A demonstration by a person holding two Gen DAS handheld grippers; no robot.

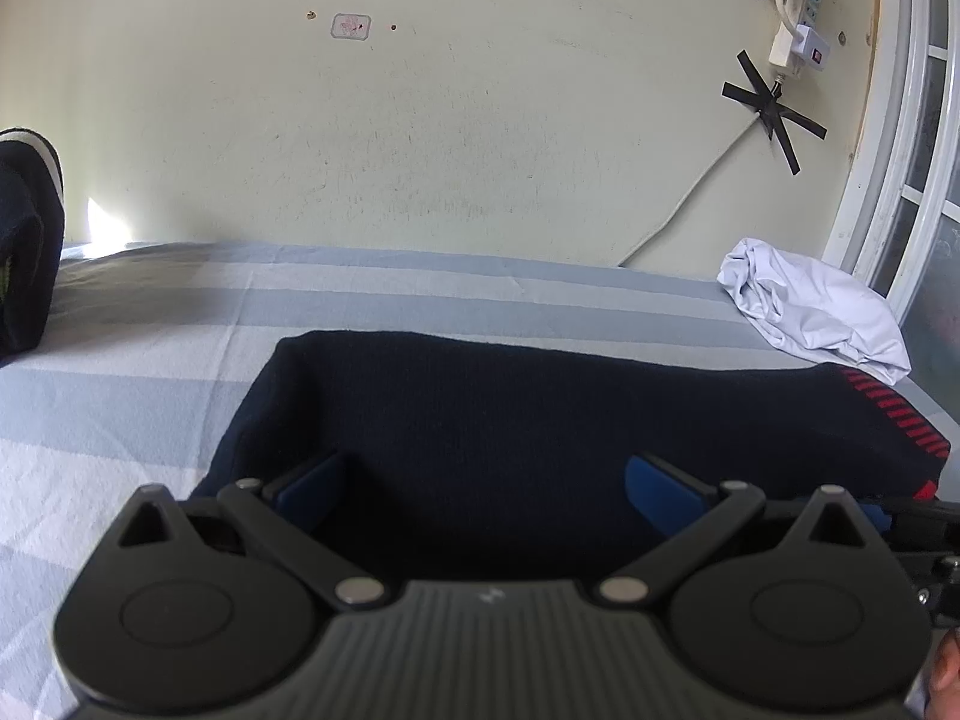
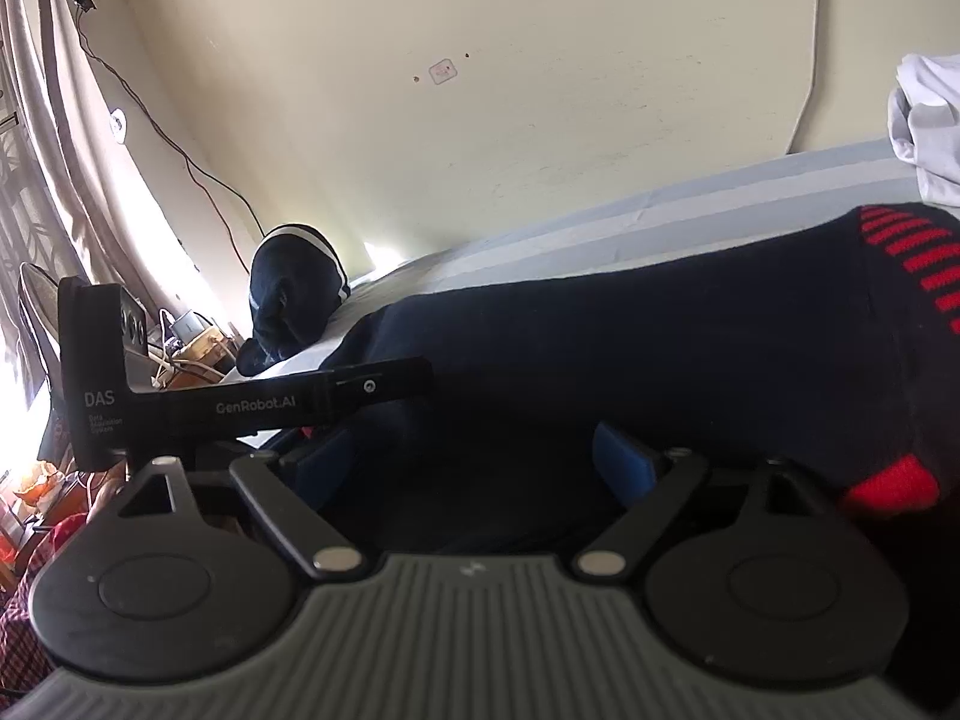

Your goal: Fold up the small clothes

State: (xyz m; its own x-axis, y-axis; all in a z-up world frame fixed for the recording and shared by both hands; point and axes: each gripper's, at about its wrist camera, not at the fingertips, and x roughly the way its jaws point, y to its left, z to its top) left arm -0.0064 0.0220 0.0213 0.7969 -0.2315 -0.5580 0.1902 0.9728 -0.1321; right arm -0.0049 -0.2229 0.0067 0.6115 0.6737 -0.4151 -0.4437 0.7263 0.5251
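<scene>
A dark navy sock with red stripes lies across the striped bed sheet. My left gripper is at its near edge with the blue pads spread wide and the cloth lying between them. In the right wrist view the same sock fills the middle, with its red toe patch at the right. My right gripper also has its pads spread wide around the near edge of the sock. The left gripper's body shows at the left of that view.
A crumpled white cloth lies at the far right of the bed by the window frame. A rolled dark garment with white stripes sits at the far left of the bed. The cream wall carries a taped power strip.
</scene>
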